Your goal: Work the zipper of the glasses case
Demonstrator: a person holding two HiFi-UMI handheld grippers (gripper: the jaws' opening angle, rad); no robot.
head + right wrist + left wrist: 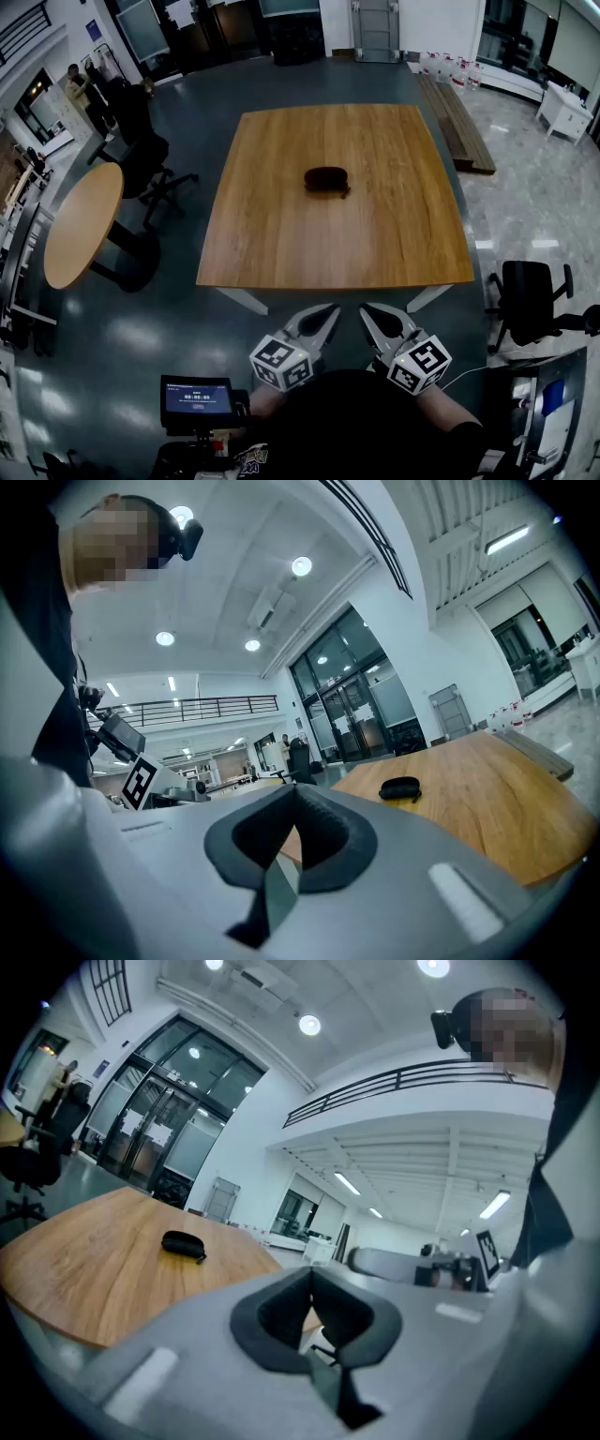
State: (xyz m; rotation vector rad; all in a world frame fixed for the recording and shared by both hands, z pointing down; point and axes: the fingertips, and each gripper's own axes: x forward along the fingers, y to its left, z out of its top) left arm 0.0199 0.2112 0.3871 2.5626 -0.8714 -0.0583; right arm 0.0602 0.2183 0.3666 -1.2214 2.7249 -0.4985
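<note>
The left tool (330,312) was closed tight with nothing between its jaws, held low before the person's body, short of the table's (281,248) near edge; the right tool (367,312), just beside it, was likewise closed and empty; well ahead of both, the dark glasses case (327,180) lay near the middle of the wooden table.

Grey left claw (332,311), grey right claw (366,311), black sleeve (461,439)

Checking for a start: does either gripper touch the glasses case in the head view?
No. The glasses case lies alone on the table; left gripper and right gripper hang short of its near edge.
</note>
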